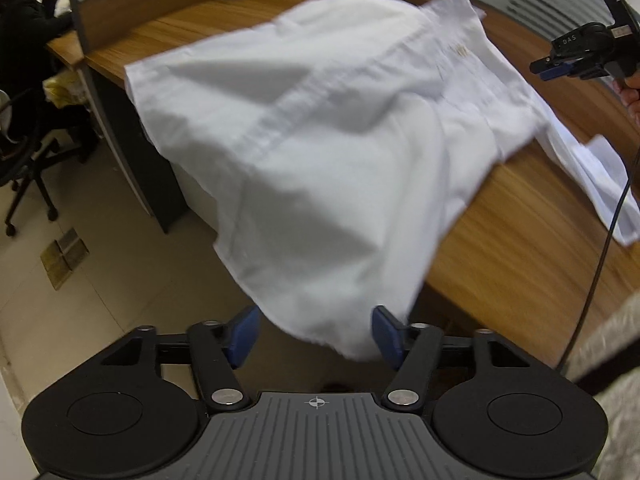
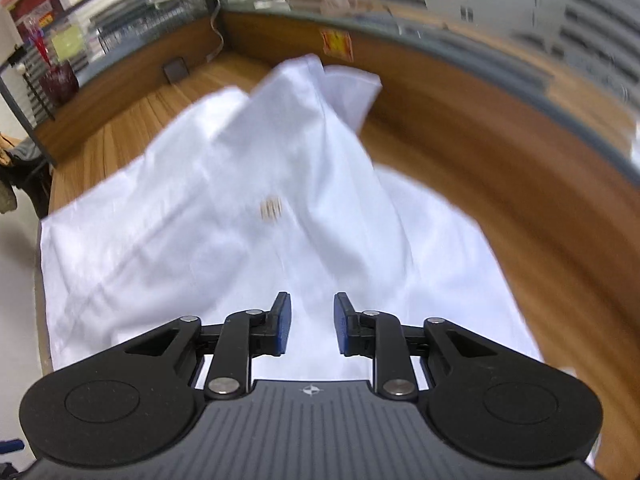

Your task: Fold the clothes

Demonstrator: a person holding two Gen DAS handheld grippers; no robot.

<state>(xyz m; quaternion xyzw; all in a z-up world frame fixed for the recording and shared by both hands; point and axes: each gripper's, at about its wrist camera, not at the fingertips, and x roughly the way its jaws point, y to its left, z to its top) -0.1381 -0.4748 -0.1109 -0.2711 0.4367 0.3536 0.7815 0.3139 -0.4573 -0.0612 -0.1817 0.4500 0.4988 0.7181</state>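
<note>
The left gripper is spread apart beneath the crumpled white cotton shirt's overhanging hem — apparently positioned to catch it — while the right gripper, also apart, hovers over cloth.

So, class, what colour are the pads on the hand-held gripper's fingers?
Blue pads on black arms, clearest in the right wrist view.
</note>
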